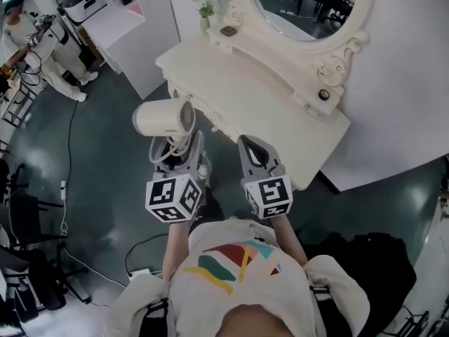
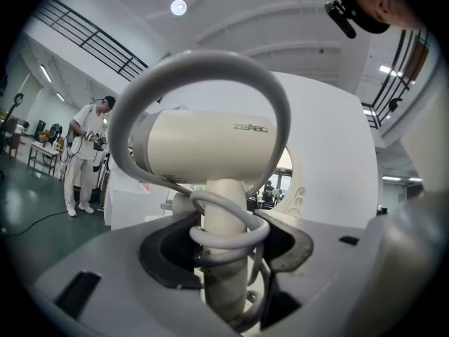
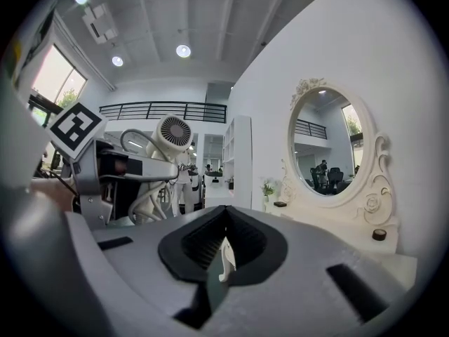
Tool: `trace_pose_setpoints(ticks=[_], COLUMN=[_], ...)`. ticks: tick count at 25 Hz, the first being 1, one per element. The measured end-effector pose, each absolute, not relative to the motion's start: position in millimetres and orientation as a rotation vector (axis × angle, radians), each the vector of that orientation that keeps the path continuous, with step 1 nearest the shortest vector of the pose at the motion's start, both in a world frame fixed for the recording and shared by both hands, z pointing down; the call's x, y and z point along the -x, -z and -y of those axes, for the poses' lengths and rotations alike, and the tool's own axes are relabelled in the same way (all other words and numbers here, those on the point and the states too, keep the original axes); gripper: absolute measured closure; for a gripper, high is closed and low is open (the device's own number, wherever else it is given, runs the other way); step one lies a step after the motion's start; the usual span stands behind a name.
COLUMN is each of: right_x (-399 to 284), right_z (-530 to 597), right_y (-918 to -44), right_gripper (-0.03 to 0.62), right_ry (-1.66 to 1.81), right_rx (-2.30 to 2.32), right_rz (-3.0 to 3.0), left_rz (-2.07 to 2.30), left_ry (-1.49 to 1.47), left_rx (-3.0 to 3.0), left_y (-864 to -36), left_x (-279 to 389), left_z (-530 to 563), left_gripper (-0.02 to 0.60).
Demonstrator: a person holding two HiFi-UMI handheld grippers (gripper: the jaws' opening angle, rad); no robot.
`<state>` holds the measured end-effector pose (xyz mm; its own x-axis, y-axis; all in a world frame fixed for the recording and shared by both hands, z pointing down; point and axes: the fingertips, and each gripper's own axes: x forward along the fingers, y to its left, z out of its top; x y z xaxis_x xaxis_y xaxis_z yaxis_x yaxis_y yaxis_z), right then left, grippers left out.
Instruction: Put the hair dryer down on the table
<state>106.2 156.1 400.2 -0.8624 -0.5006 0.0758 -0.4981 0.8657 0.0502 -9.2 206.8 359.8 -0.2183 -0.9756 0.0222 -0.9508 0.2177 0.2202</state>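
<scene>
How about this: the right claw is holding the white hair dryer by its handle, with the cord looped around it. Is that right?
Not quite. It is the left claw holding the white hair dryer by its handle, with the cord looped around it. The left gripper view shows this; the right claw has nothing in it.

The white dressing table (image 1: pixel 245 90) carries an oval mirror (image 1: pixel 309 5), a small plant (image 1: pixel 205 9) and a dark round object (image 1: pixel 323 94).
</scene>
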Motion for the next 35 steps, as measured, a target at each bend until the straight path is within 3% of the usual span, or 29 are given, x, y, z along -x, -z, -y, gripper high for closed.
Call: trace_pose_setpoints(ticks=[23,35], right_x=[-51,19], right_z=[-82,3], right_y=[-423,-410], right_gripper=[0.594,0.594], right_ry=[-0.006,-0.008], right_rx=[-0.834,-0.869], right_rz=[2.867,2.84], left_rz=[2.241,2.161], left_ry=[0.252,0.259], left_rx=[-1.869,-1.905], left_y=[-381,-383], left_x=[71,134], left_z=[-122,-32], left_gripper=[0.357,0.357])
